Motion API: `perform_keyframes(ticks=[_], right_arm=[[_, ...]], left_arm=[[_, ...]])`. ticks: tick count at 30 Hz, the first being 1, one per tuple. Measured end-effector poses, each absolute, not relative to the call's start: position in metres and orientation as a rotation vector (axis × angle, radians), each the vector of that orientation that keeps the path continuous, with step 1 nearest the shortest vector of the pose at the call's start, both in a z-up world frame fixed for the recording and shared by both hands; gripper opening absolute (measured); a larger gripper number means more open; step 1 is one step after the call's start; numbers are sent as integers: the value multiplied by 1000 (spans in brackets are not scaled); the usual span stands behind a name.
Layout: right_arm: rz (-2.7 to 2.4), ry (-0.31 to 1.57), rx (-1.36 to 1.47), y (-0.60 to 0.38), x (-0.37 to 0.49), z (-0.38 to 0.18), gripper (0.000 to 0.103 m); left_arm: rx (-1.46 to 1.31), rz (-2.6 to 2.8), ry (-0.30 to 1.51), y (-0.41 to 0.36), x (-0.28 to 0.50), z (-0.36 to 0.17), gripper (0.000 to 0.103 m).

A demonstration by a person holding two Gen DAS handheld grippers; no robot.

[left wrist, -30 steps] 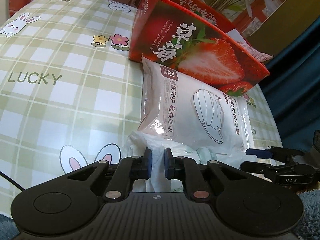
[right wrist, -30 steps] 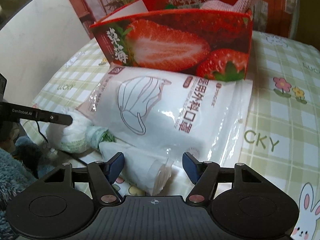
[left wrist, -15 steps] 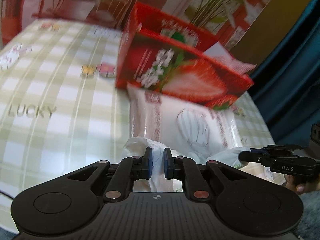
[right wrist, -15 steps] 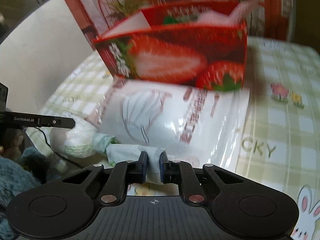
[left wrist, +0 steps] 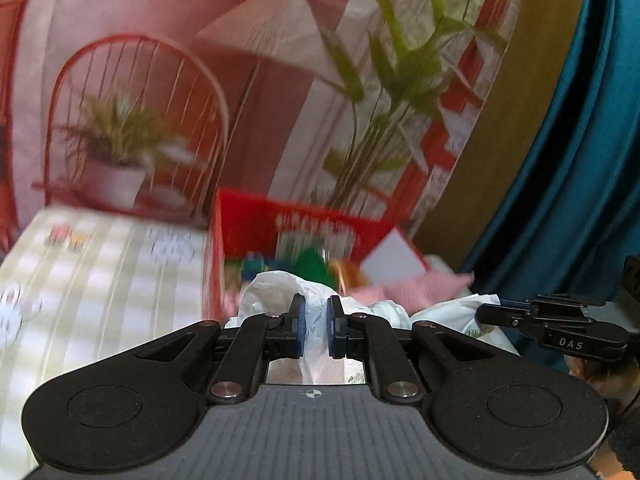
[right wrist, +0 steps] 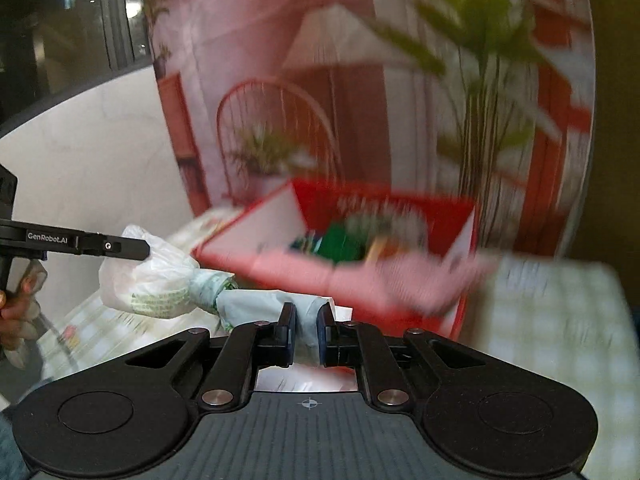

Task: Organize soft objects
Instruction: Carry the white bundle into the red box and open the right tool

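Two grippers (left wrist: 316, 330) (right wrist: 306, 334) pinch one twisted plastic bag (right wrist: 160, 284).

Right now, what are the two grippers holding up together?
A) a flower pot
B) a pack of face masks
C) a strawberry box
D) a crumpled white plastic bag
D: the left gripper and the right gripper each pinch an end of the crumpled white plastic bag, in front of the red box.
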State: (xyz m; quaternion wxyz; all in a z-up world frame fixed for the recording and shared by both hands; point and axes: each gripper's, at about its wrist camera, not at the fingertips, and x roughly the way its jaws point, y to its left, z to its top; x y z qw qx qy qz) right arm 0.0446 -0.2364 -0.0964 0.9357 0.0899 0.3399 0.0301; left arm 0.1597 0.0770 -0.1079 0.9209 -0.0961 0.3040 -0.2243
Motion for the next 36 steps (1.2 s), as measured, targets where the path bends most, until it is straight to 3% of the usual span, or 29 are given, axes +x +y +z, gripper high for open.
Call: perform_keyframes(ticks=[6,15,36], right_arm=[[-11,649,103,-265,103,-90,10],[-118,679,55,-288,183,-129,10],[-161,816,17,-300,233,-173,11]], left_arm=[[-130,-442,590,44,218,-98,11],[-56,-393,611,14,295,-115,11],[28,-372,773,3,338,-159,12]])
